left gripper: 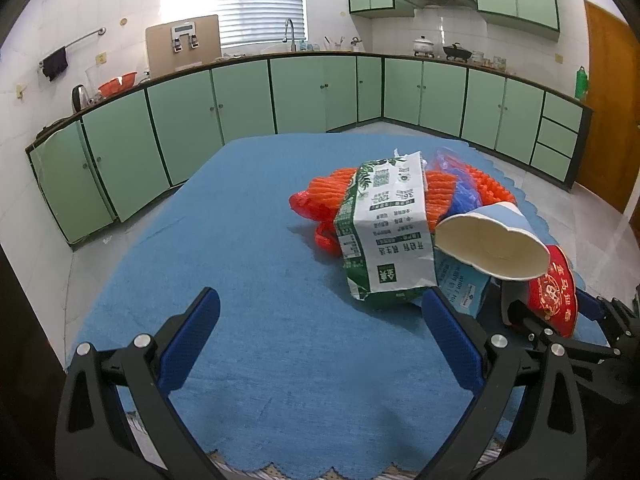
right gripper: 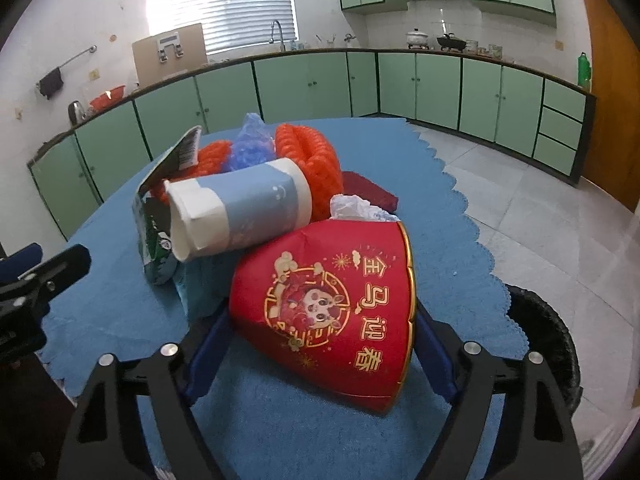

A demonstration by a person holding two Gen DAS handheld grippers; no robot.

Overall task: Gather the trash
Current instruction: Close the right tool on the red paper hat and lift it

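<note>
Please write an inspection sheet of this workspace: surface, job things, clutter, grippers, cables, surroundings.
Surface: table under a blue cloth with a scalloped edge.
Job's things: a trash pile; red cup on its side, blue cup lying on the pile, green carton, orange net, blue bag, white tissue. A black bin stands beside the table.
Clutter: a dark red item behind the pile; cannot tell what it is.
Grippers: left gripper open, over bare cloth, holding nothing. Right gripper has a finger on each side of the red cup; contact cannot be confirmed.
Cables: nothing seen.
Surroundings: kitchen with green cabinets, window blinds, wooden door.
</note>
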